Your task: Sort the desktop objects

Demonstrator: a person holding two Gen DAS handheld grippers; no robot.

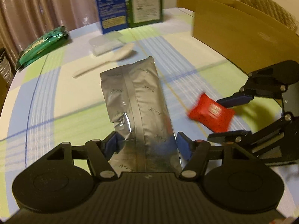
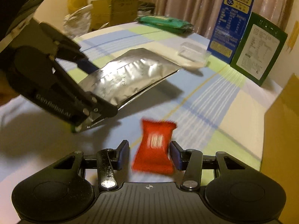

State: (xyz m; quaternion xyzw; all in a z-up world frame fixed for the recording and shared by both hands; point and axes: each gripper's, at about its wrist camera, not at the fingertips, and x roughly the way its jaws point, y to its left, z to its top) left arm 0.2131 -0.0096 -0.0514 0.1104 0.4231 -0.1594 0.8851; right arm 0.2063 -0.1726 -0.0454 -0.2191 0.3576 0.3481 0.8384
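My left gripper (image 1: 147, 145) is shut on a long silver foil pouch (image 1: 136, 100) and holds it above the table; the pouch also shows in the right wrist view (image 2: 123, 78), lifted and tilted. A small red packet (image 2: 155, 147) sits between the pads of my right gripper (image 2: 149, 155), touching the right pad, with a gap at the left pad. From the left wrist view the red packet (image 1: 212, 113) lies between the right gripper's (image 1: 229, 115) fingers, blurred.
A cardboard box (image 1: 243, 33) stands at the right. A blue carton (image 1: 110, 5) and a green carton (image 1: 145, 1) stand at the back. A green pack (image 1: 41, 46), a clear plastic case (image 1: 104, 44) and a white spoon (image 1: 106, 61) lie on the checked tablecloth (image 1: 186, 59).
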